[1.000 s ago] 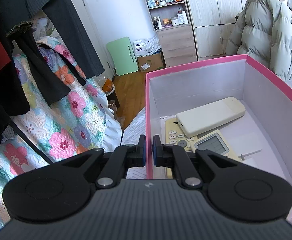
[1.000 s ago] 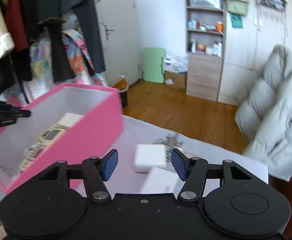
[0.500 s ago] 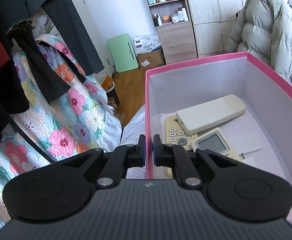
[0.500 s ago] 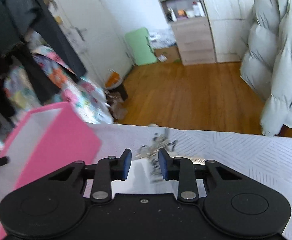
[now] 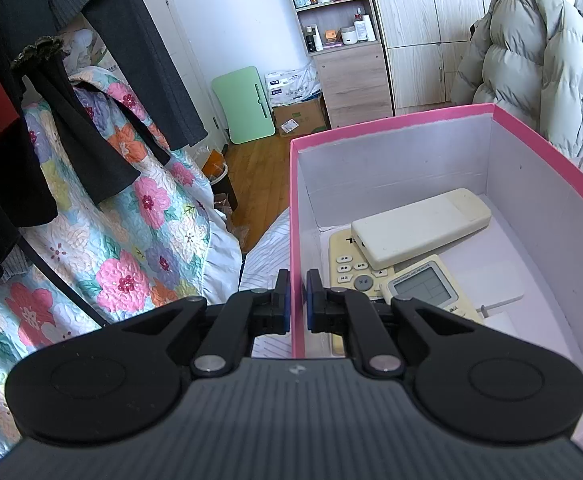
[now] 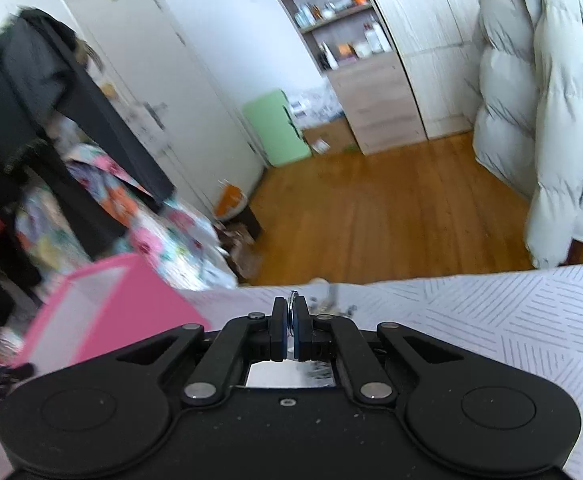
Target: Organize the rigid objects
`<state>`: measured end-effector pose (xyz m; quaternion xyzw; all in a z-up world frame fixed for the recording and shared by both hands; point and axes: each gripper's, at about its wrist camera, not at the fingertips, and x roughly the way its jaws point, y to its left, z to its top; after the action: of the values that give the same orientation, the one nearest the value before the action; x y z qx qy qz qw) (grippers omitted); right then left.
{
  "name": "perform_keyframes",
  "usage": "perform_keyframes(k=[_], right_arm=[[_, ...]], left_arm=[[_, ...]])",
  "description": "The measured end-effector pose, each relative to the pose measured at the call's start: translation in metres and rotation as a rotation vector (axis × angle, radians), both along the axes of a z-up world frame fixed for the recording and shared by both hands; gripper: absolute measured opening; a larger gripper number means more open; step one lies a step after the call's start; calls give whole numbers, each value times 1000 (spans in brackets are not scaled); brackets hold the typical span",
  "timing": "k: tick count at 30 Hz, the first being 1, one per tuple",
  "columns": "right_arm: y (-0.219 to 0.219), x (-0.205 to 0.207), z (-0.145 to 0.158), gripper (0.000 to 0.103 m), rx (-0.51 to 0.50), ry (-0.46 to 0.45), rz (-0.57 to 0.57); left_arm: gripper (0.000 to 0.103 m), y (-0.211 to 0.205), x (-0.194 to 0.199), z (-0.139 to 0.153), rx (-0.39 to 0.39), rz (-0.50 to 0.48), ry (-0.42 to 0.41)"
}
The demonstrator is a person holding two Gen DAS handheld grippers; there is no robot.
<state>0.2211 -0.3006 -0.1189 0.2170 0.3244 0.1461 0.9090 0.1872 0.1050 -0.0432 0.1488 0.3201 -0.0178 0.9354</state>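
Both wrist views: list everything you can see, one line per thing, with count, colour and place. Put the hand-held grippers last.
Box: one, pink outside, white inside, on the bed.
Remote controls: three, white or cream, overlapping in the box; one shows a grey screen.
Key ring: one, metal, between the right gripper's pads; keys trail on the sheet behind.
Bed sheet: one, white with grey line pattern, under the box.
Floral quilt: one, multicoloured, left of the box.
Dark clothes: several, black and grey, hanging at left.
Puffer jacket: one, pale grey-green, at right.
Folding table: one, mint green, against the wall.
Shelf unit: one, wood, holding bottles and jars.
Left hand-held gripper: black, clamped on the box's wall.
Right hand-held gripper: black, shut on the key ring.
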Motion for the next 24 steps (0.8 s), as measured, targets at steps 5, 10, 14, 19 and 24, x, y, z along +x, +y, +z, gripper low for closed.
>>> perform_keyframes(k=[5, 10, 14, 19, 24], right_arm=[[16, -29, 37, 5, 14, -117, 89], [50, -56, 77, 5, 5, -209, 208], [86, -64, 102, 5, 21, -210, 331], [130, -65, 115, 5, 50, -155, 474], [173, -51, 104, 5, 44, -55, 549]], left_arm=[[6, 0, 0, 0, -2, 0, 0], [6, 0, 0, 0, 4, -3, 0], [7, -3, 0, -2, 38, -9, 2], [7, -5, 0, -3, 39, -10, 1], [7, -5, -1, -2, 31, -10, -1]])
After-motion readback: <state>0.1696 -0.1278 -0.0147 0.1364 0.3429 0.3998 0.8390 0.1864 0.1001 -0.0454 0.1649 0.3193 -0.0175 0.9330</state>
